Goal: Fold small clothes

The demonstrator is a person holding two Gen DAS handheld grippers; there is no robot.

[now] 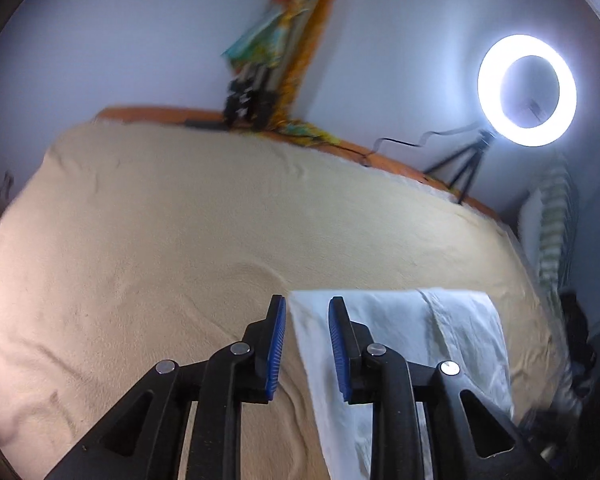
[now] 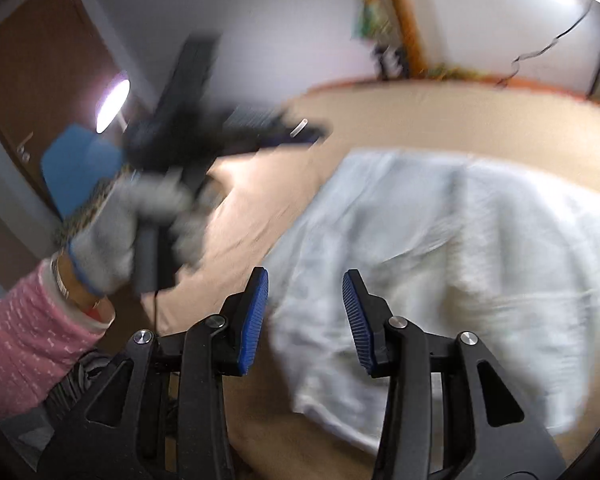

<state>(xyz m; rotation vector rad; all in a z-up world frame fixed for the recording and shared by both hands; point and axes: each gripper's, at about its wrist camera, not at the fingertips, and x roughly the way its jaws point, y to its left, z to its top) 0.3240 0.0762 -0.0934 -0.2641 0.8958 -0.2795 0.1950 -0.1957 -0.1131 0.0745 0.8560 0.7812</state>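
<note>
My left claw sits apart above the white garment's edge; my right claw hovers apart too. I'd pinch corners squarely, folding flat on the bed.

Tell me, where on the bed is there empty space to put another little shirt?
The beige blanket lies bare over a wide stretch, from the white cloth out to the orange edge by the wall. It gets crowded along that edge, near the colourful hanging and the ring light on its tripod.
</note>
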